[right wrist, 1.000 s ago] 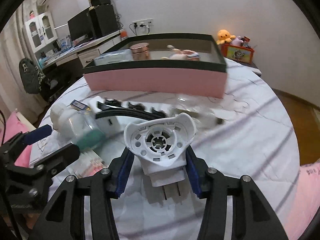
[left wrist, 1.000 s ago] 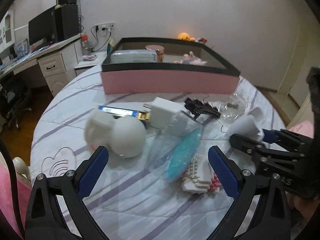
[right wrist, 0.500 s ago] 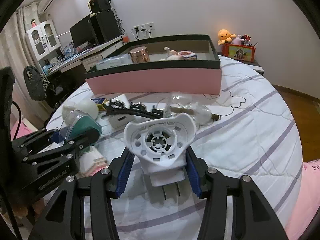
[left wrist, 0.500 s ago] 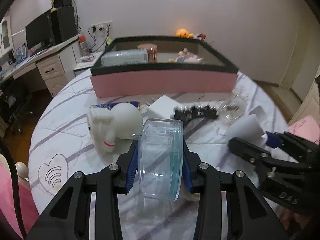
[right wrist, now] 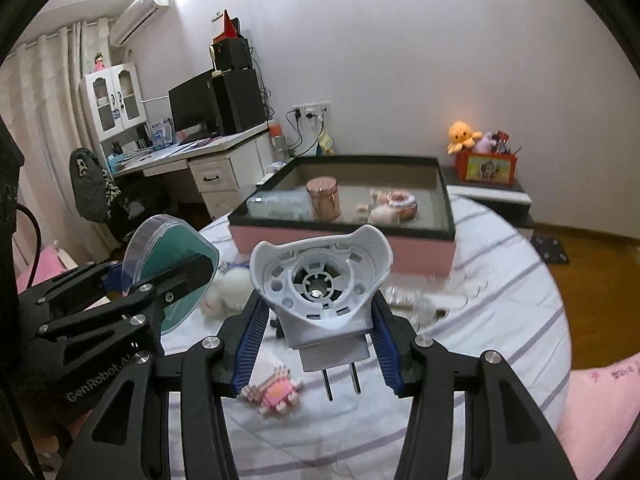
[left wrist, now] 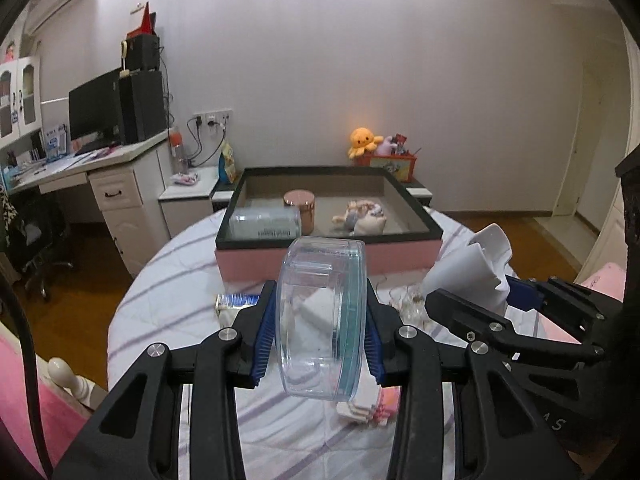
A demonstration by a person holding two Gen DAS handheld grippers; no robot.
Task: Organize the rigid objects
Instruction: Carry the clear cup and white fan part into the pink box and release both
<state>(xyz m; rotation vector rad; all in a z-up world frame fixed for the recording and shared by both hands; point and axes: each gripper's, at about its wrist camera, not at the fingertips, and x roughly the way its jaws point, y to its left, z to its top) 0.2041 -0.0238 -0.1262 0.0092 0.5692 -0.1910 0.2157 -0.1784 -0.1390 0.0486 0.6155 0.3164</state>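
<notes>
Since earlier: both claws have risen well above the bedspread; half a second ago they sat low among the clutter.
Left claw [left wrist: 320,334]: clenched on a clear round plastic case [left wrist: 322,320], held on edge, its teal-tinted face toward the right finger; blue pads press both flat sides.
Right claw [right wrist: 318,334]: clenched on a white plug-in device [right wrist: 320,284], open ribbed face toward the camera, two metal prongs pointing down between the fingers.
Pink storage box [left wrist: 328,240]: straight ahead of both claws, beyond their tips, black rim, resting on the striped bedspread [left wrist: 168,280].
Box contents: lying clear bottle [left wrist: 264,226] ahead-left, copper-lidded jar [left wrist: 299,208] dead ahead, small figurine [left wrist: 362,218] ahead-right.
Left view only: blue-wrapped packet [left wrist: 236,301] just left of the case; the right claw shows as a side profile with the white device at its tip.
Right view only: pink-and-white brick toy [right wrist: 274,392] below the left finger; white round toy [right wrist: 230,292] between the two claws, blurred; the case's teal face seen flat-on.
</notes>
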